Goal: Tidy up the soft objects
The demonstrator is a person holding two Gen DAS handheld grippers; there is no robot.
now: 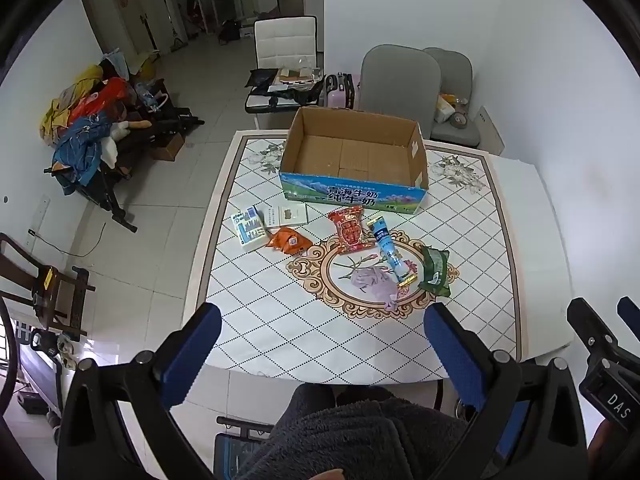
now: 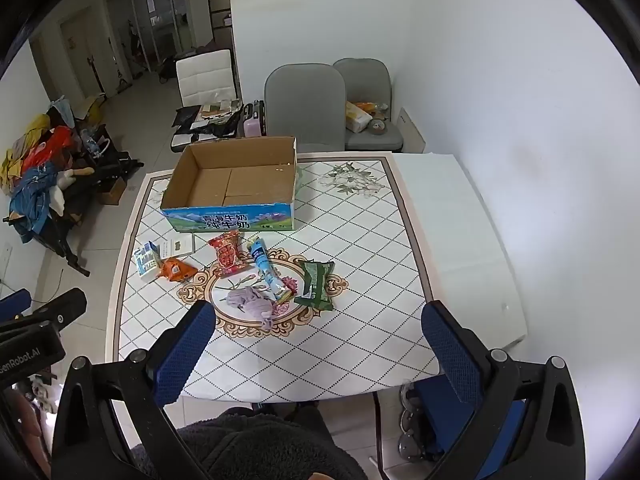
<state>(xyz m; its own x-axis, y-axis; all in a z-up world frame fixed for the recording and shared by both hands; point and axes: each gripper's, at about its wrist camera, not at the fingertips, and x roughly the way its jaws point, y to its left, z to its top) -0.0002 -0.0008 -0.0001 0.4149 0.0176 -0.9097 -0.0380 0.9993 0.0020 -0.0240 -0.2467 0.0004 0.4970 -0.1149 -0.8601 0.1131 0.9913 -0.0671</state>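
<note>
Seven loose items lie on the white diamond-patterned tablecloth (image 1: 280, 320), all on the near side of the open brown cardboard box with a blue printed front (image 1: 354, 160), which holds nothing. Going left to right in front of that box: a white and blue rectangular carton (image 1: 249, 229), a flat white card packet (image 1: 288, 215), an orange crinkled snack pouch (image 1: 289, 241), a red foil snack bag (image 1: 351, 230), a crumpled lilac cloth (image 1: 374, 282), a light blue tube (image 1: 387, 245) and a dark green plastic packet (image 1: 435, 271).

The left gripper (image 1: 322, 330) hangs above the table's near edge with jaws spread wide and nothing between them; the right gripper (image 2: 318, 328) is likewise spread wide and carrying nothing.

The lilac cloth (image 2: 252, 302) is the nearest soft piece, ahead of both claws and well apart from them. From the left claw it lies ahead and a little right; from the right claw, ahead and left. Neither arm looks clearly nearer. The cloth's long axis runs roughly left-to-right, trailing toward the near right, and the box sits straight beyond it
</note>
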